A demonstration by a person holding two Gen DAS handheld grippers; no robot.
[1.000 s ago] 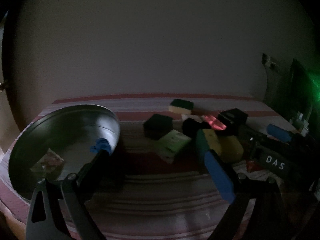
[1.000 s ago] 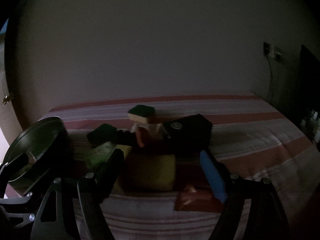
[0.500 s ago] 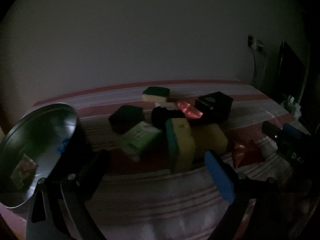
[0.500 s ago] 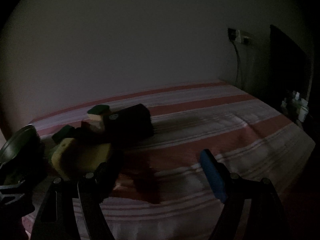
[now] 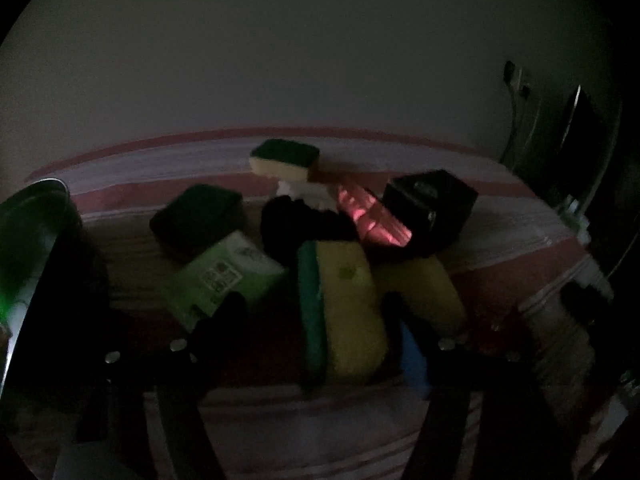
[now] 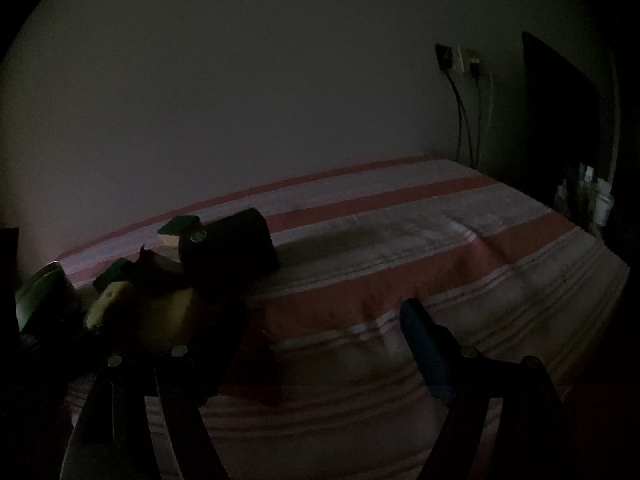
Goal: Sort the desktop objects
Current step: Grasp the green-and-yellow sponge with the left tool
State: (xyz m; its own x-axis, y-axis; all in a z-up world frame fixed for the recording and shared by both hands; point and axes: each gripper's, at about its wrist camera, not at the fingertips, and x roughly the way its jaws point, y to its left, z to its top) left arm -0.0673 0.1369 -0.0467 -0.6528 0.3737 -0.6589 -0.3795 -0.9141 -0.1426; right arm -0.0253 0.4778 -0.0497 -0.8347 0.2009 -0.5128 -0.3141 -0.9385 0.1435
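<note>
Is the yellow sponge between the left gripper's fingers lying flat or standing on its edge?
On its edge: the yellow sponge stands upright, its green scouring layer facing sideways, between the closing jaws of the left gripper.

The scene is dim throughout. A plain pale wall [image 6: 248, 92] forms the whole background. A wall socket plate [image 6: 456, 58] sits at its right side, with two dark cables [image 6: 464, 124] hanging straight down from it. Just right of the cables stands a tall dark flat panel [image 6: 560, 116], upright; its nature cannot be determined. Below that panel, beyond the right edge of the striped cloth, is a small cluster of pale bottles and containers [image 6: 592, 196], too small and dark to identify individually.
</note>
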